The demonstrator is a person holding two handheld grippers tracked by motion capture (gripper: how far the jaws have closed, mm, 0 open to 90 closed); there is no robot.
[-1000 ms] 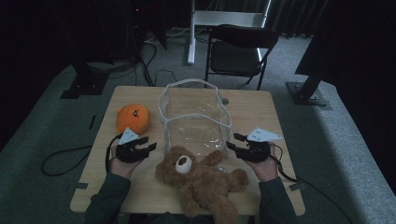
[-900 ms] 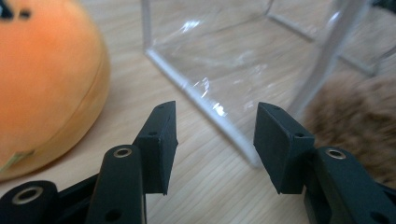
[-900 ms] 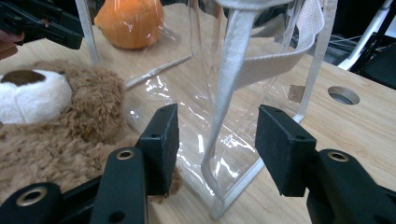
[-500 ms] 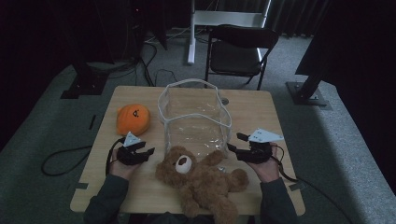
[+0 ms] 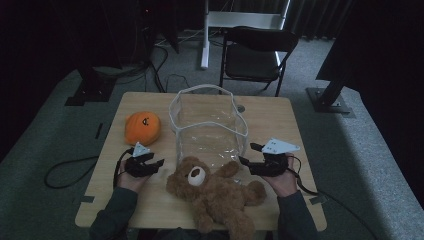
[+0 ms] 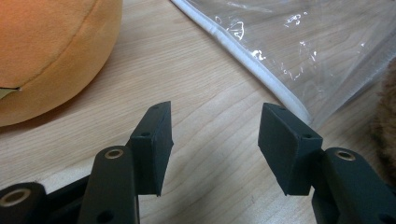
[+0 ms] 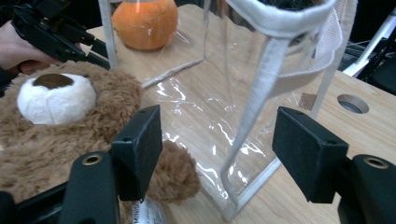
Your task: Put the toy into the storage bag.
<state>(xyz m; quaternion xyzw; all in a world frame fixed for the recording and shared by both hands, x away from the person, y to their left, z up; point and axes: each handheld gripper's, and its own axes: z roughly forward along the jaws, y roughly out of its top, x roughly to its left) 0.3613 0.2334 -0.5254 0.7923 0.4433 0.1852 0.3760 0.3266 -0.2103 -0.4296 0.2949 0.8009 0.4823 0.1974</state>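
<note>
So the clear bag [image 5: 209, 125] stands mid-table with its white-trimmed mouth open upward, and the teddy bear [image 5: 215, 192] lies on its back right at the bag's near edge, one paw up against the plastic. The right gripper [image 5: 252, 156] has its jaws spread wide with nothing between them, lined up on the bag's near white corner seam and just beside the bear's paw (in the right gripper view the seam runs up between the pads, not touched). The left gripper [image 5: 155, 162] is also wide open and empty, hovering low over bare wood between the orange pumpkin plush [image 5: 142, 127] and the bag's side. There's open table [image 5: 280, 112] behind and right of the bag; the bear fills most of the near edge. Compared to a second ago, the left gripper has slid a bit nearer the person; bag, bear and pumpkin haven't budged.
</note>
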